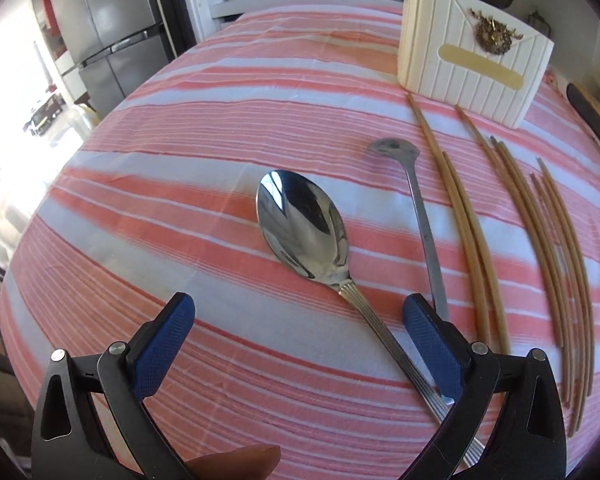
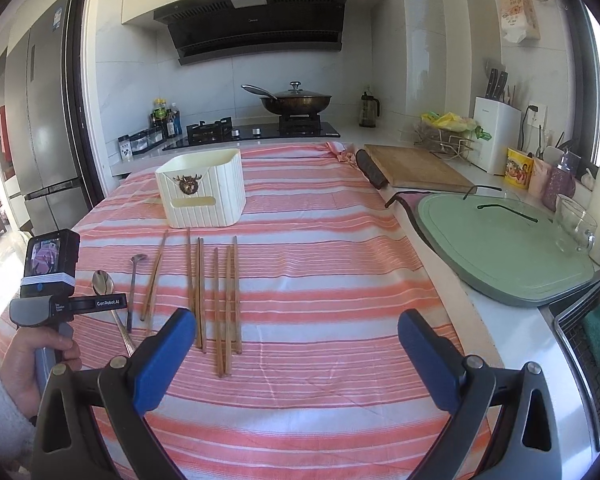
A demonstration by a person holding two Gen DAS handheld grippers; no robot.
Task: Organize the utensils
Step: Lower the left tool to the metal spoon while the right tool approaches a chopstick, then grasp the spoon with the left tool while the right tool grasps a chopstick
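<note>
A large shiny spoon (image 1: 304,228) lies on the striped cloth, its handle running back between my left gripper's fingers (image 1: 296,340); the left gripper is open just above the handle. A smaller spoon (image 1: 416,216) lies to its right. Several wooden chopsticks (image 1: 512,232) lie further right. A cream utensil box (image 1: 472,56) stands at the back. In the right wrist view the box (image 2: 202,188), chopsticks (image 2: 216,296), large spoon (image 2: 104,284) and small spoon (image 2: 134,280) show ahead; my right gripper (image 2: 296,344) is open and empty above the cloth.
A wooden cutting board (image 2: 416,166) and a green board (image 2: 500,236) lie on the counter to the right. A glass cup (image 2: 576,224) stands by the green board. A stove with a lidded pan (image 2: 296,102) is at the back. A fridge (image 2: 40,140) is at left.
</note>
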